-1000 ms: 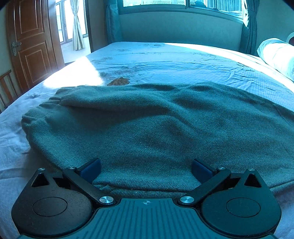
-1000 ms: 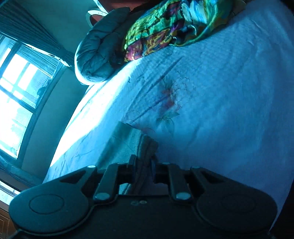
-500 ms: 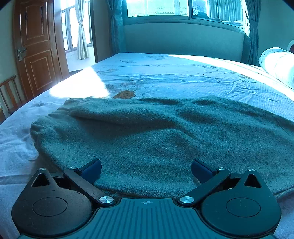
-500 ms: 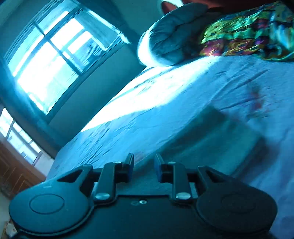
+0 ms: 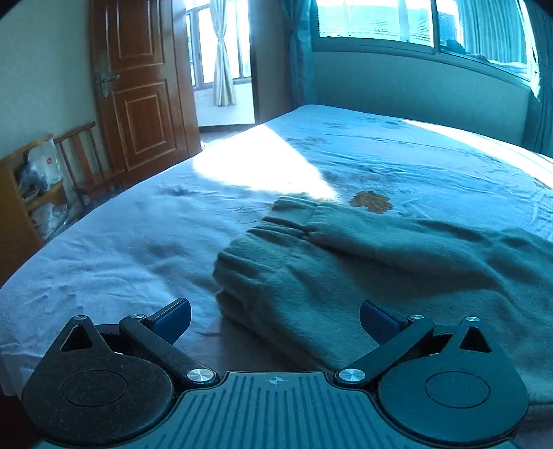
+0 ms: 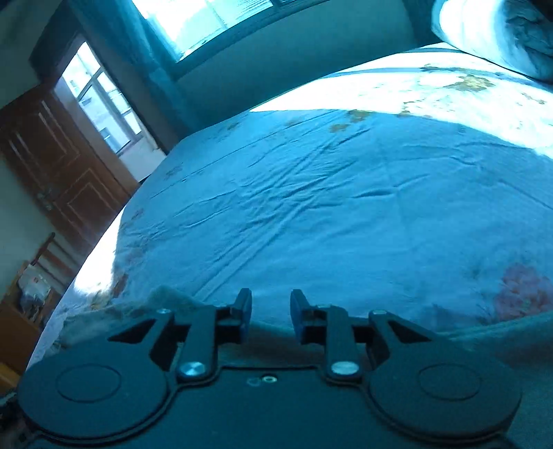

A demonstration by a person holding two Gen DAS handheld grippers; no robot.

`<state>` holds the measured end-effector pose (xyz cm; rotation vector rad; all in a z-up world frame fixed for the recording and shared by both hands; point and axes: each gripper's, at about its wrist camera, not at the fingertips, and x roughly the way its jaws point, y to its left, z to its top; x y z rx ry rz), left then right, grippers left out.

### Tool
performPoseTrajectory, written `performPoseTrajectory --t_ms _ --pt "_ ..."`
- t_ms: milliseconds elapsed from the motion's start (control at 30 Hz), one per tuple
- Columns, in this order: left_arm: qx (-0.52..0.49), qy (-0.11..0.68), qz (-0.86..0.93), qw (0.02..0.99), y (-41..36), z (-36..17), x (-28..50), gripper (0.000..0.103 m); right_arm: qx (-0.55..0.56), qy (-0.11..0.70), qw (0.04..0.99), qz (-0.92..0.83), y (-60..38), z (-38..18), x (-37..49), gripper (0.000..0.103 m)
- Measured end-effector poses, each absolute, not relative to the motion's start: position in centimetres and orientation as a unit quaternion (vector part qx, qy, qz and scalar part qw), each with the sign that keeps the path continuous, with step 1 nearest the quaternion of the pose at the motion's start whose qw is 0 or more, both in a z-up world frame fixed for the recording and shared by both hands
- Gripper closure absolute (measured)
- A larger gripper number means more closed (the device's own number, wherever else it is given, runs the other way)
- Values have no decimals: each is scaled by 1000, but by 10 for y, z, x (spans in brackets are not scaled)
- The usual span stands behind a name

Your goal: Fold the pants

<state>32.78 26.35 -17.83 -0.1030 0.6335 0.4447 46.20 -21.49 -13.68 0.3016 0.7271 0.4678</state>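
Observation:
The green knitted pants (image 5: 345, 276) lie folded lengthwise on the pale blue bed sheet (image 5: 138, 259), their ribbed end pointing left. My left gripper (image 5: 274, 316) hovers just above that end, jaws wide open, with only the near edge of the cloth below them. In the right wrist view my right gripper (image 6: 270, 311) stands open by a narrow gap with nothing between its pads. It hangs over the pants, whose edge (image 6: 162, 300) shows at lower left, with the bare sheet (image 6: 328, 207) ahead.
A brown door (image 5: 138, 86), a wooden chair (image 5: 86, 165) and a cluttered shelf (image 5: 24, 193) stand left of the bed. A window (image 5: 414, 20) runs along the far wall. A rolled duvet (image 6: 501, 31) lies at the bed's head.
My right gripper let go of the pants fabric, opened slightly, rolled and swung away across the bed. My left gripper shifted left to the ribbed end of the pants.

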Motion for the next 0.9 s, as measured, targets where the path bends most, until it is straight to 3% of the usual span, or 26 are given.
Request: performPoseTrajectory --t_ms 133,200,367,400,433,467,600,667,733,833,900 --pt "-102 304 220 921 300 -184 328 0 94 363 883 282 -139 -138 503 86" --pt "-124 308 216 918 313 -191 326 11 65 385 873 293 -103 -148 523 86" --pt "-170 308 181 918 325 -208 332 15 5 430 855 290 -62 -169 543 86" --pt "-174 308 177 919 325 -210 333 19 3 436 851 293 -62 -171 543 86" --pt "-178 307 168 920 325 -212 334 24 -1 437 847 304 -61 -172 541 95" --pt "-187 305 144 923 324 -213 334 46 -15 427 851 304 -60 -171 538 103" --pt "-184 284 146 930 319 -210 329 54 -25 389 871 299 -60 -158 534 103" --pt "-185 284 151 929 319 -212 325 54 -27 380 879 285 -60 -160 536 103" --pt "-174 296 156 926 317 -218 328 54 -56 421 869 253 -52 -184 546 103" --pt "-186 304 156 921 320 -217 329 49 -38 410 877 250 -59 -185 540 103" --pt "-178 296 171 923 320 -206 323 32 3 360 896 259 -77 -158 520 103"
